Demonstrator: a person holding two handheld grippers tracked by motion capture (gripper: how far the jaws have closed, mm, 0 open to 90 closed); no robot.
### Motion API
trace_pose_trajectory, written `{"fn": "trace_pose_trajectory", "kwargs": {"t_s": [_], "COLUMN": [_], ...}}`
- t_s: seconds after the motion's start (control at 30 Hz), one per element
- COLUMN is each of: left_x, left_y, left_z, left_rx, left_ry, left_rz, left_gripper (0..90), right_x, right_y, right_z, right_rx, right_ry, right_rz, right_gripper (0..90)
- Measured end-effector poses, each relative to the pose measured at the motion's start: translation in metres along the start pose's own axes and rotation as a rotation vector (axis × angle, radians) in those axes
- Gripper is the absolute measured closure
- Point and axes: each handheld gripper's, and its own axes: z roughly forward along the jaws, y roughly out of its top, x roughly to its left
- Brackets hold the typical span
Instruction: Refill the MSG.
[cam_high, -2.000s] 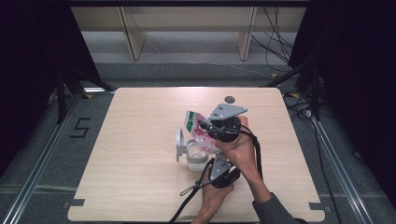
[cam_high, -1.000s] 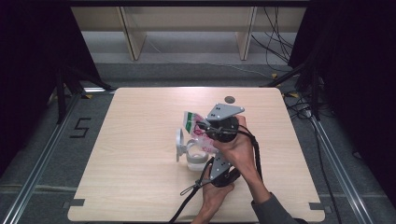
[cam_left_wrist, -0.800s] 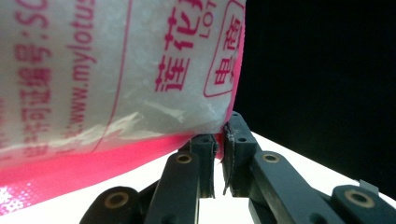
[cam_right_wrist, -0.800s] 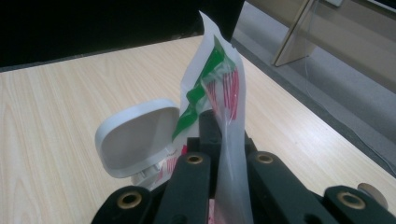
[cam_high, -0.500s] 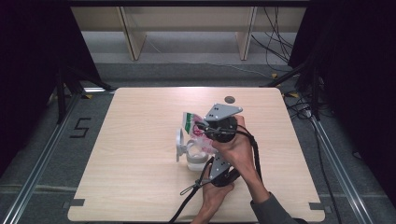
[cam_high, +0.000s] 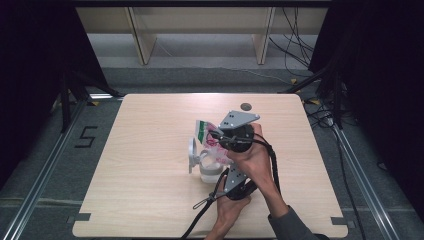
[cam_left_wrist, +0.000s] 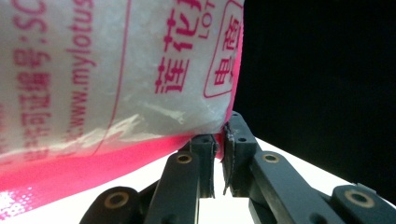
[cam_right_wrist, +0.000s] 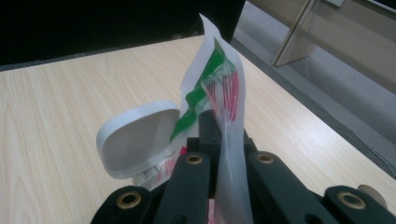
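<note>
Nothing has shifted since earlier: both grippers pinch the crinkly plastic bag (cam_high: 214, 140) at centre frame, left gripper (cam_left_wrist: 219, 140) at its pink seam, right gripper (cam_right_wrist: 219, 140) above the round white container (cam_high: 207, 167).

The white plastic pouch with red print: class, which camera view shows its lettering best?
The left gripper view: the white plastic pouch with red print fills it close up. The right gripper view shows its edge; the high view shows it small.
</note>
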Motion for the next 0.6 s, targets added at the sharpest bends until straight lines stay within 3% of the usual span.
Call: {"fn": "trace_pose_trajectory", "kwargs": {"t_s": [0.23,0.27,0.3,0.33,0.37,0.4,0.53,0.57,0.6], "left_x": [-0.0001,-0.0026,-0.0002,-0.0001,-0.0042,-0.0006,-0.0002,-0.003,-0.0007], "left_y": [-0.0001,-0.0001,0.0003,0.0,-0.0005,0.0001,-0.0003,-0.0005,0.0005], "left_z": [0.0001,0.0011,-0.0009,-0.0003,0.0031,-0.0005,0.0004,0.0021,-0.0013], "left_rx": [-0.005,-0.025,0.005,0.0,-0.052,0.0,-0.008,-0.037,0.009], "left_ry": [-0.001,-0.007,0.003,0.001,-0.012,0.001,-0.002,-0.011,0.005], "left_rz": [0.0,-0.029,0.002,0.001,-0.054,0.0,-0.001,-0.036,0.002], "left_gripper": [83.6,83.6,83.6,83.5,83.5,83.5,83.5,83.5,83.5], "right_x": [0.0,0.0002,0.0004,0.0003,-0.0003,0.0001,-0.0007,-0.0005,-0.0006], "right_y": [-0.0002,-0.0001,0.0001,0.0001,0.0,0.0,0.0,-0.0001,-0.0001], "right_z": [0.0005,0.0005,0.0003,0.0003,0.0002,0.0002,0.0,0.0002,0.0003], "right_rx": [-0.012,-0.01,-0.009,-0.01,-0.007,-0.007,-0.009,-0.01,-0.01], "right_ry": [-0.006,-0.003,-0.003,-0.003,0.0,0.0,-0.001,-0.001,-0.002], "right_rz": [-0.003,-0.003,0.002,0.0,-0.004,0.002,0.0,-0.001,-0.005], "right_gripper": [89.4,89.4,89.3,89.4,89.3,89.3,89.3,89.3,89.3]}}
